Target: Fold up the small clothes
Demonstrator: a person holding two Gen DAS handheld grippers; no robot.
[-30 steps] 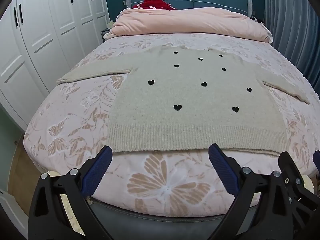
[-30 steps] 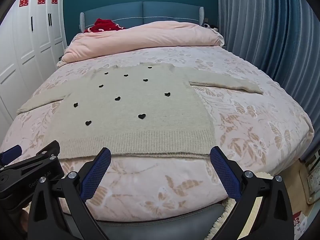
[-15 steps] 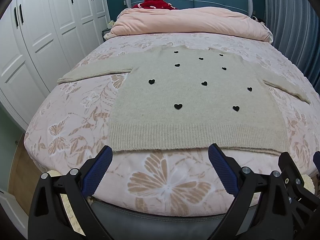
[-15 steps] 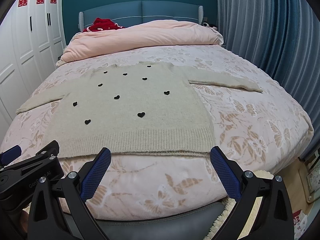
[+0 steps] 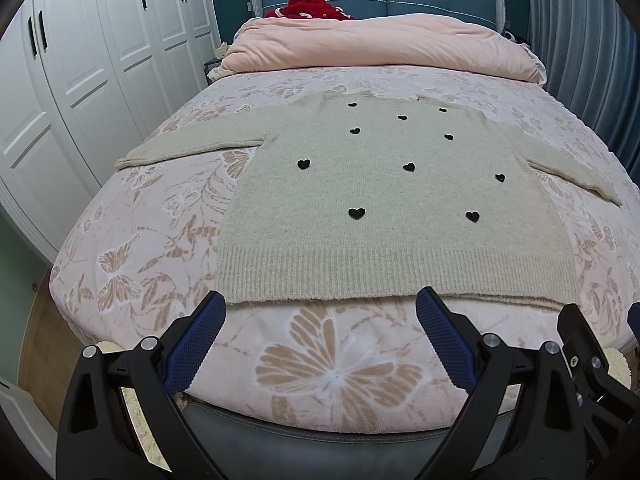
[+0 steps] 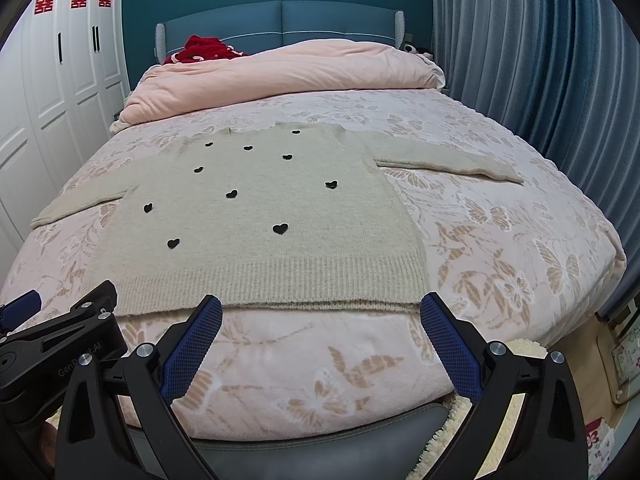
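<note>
A beige knit sweater [image 5: 392,200] with small black hearts lies flat on the bed, sleeves spread to both sides, ribbed hem toward me; it also shows in the right wrist view [image 6: 264,216]. My left gripper [image 5: 320,312] is open and empty, hovering just short of the hem's left part. My right gripper [image 6: 322,314] is open and empty, just short of the hem's right part. The left gripper's body [image 6: 60,348] shows at the lower left of the right wrist view.
The bed [image 5: 328,368] has a pink floral butterfly cover. A pink duvet [image 5: 380,44] and a red garment [image 5: 308,4] lie at the blue headboard. White wardrobes [image 5: 80,80] stand at the left, blue curtains [image 6: 540,60] at the right.
Both grippers have crept slightly closer to the sweater's hem. The sweater has not moved.
</note>
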